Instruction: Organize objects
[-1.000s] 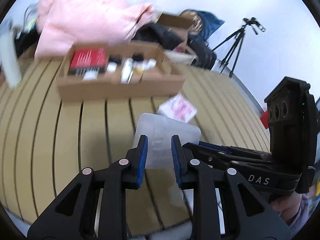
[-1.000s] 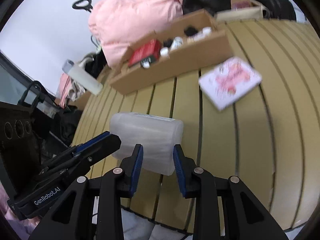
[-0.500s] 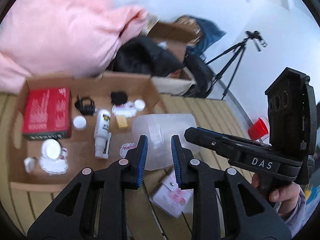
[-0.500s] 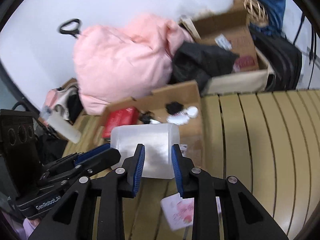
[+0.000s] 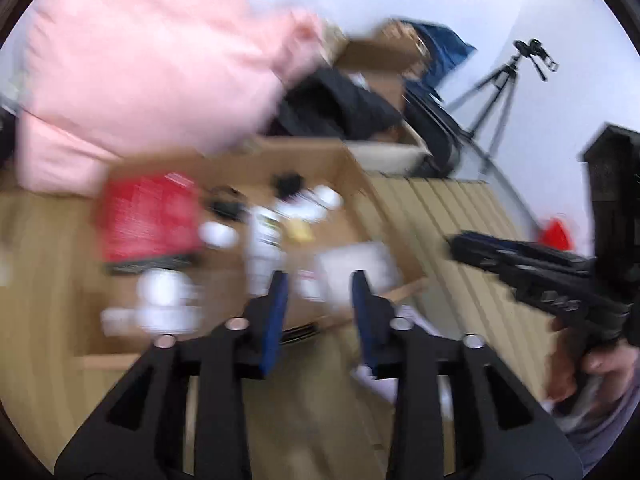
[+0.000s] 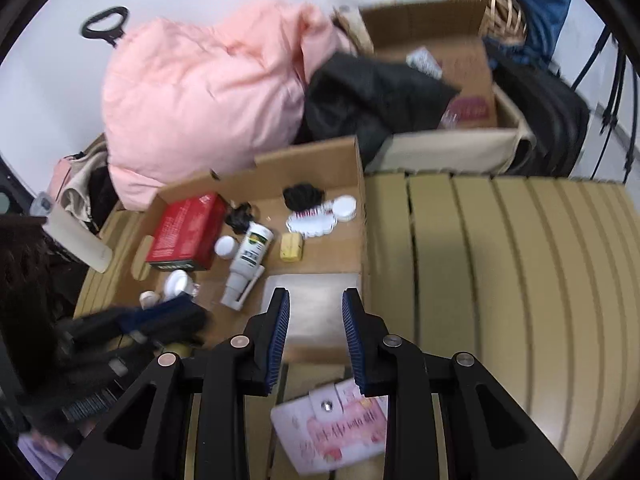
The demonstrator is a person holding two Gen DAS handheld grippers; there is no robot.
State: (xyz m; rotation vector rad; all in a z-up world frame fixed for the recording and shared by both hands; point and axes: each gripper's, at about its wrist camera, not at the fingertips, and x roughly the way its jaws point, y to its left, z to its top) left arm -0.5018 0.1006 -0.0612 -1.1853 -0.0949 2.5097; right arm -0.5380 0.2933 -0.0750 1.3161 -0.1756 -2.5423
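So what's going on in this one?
A person holds a gripper in each hand. The translucent container lies in the near corner of the cardboard box. The left gripper has just been opening, with nothing clamped between its pads; the right gripper hovers open above the container.

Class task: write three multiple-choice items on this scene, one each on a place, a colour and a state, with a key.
1. Where does the pink-patterned pouch lie? A in the cardboard box; B on the slatted table outside it; C on the floor.
2. What colour is the flat packet in the box? A red; B green; C blue.
3. How is the white bottle? A upright; B lying on its side; C hanging.
Key: 1 B, it lies on slats before the box; 2 A, its top is red; 3 B, it rests lengthwise on the box floor.
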